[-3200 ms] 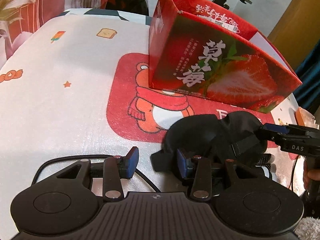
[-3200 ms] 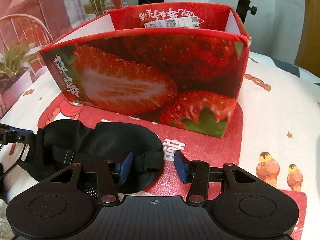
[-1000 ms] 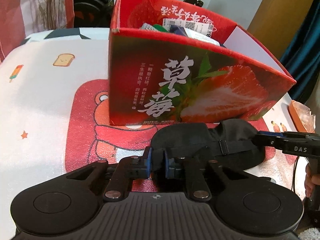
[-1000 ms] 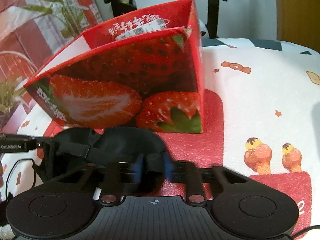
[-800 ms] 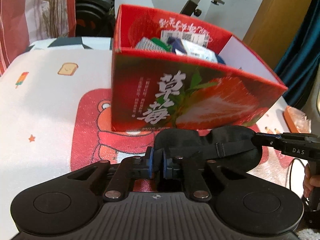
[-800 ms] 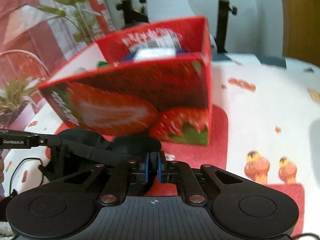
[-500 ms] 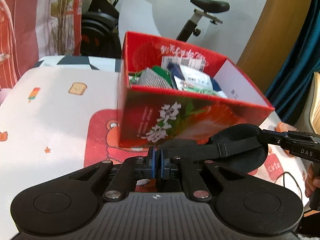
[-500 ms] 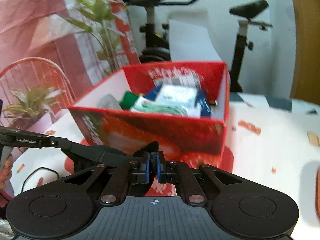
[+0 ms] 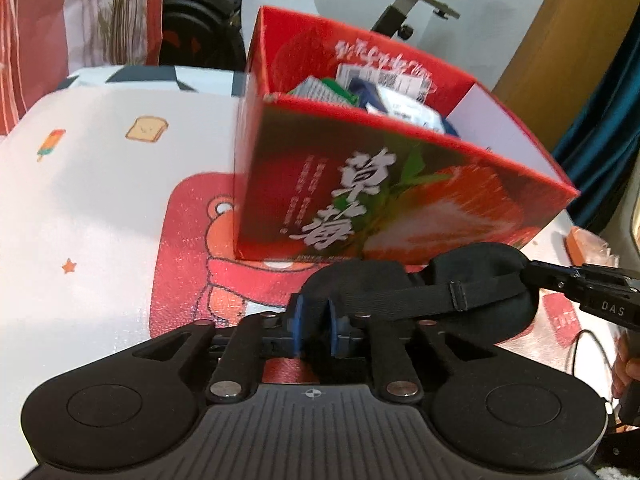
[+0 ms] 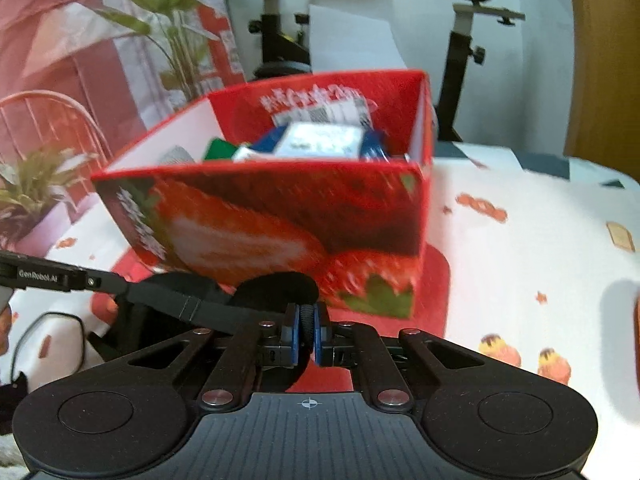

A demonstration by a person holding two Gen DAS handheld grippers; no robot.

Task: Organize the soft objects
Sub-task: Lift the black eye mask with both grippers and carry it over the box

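A black sleep mask (image 9: 420, 280) with an elastic strap is held between both grippers, lifted in front of the red strawberry box (image 9: 360, 184). My left gripper (image 9: 314, 330) is shut on one end of the mask. My right gripper (image 10: 306, 334) is shut on the other end; the mask (image 10: 276, 286) stretches to the left there. The right gripper also shows at the right edge of the left wrist view (image 9: 560, 280). The open box (image 10: 280, 216) holds several packets.
The box stands on a white cloth with a red bear print (image 9: 192, 240). An exercise bike (image 10: 464, 12) and a potted plant (image 10: 36, 184) stand behind the table. A cable (image 10: 44, 320) lies at the left.
Both grippers closed on the mask and lifted it off the table. In the last half second both dropped slightly and moved closer to the box.
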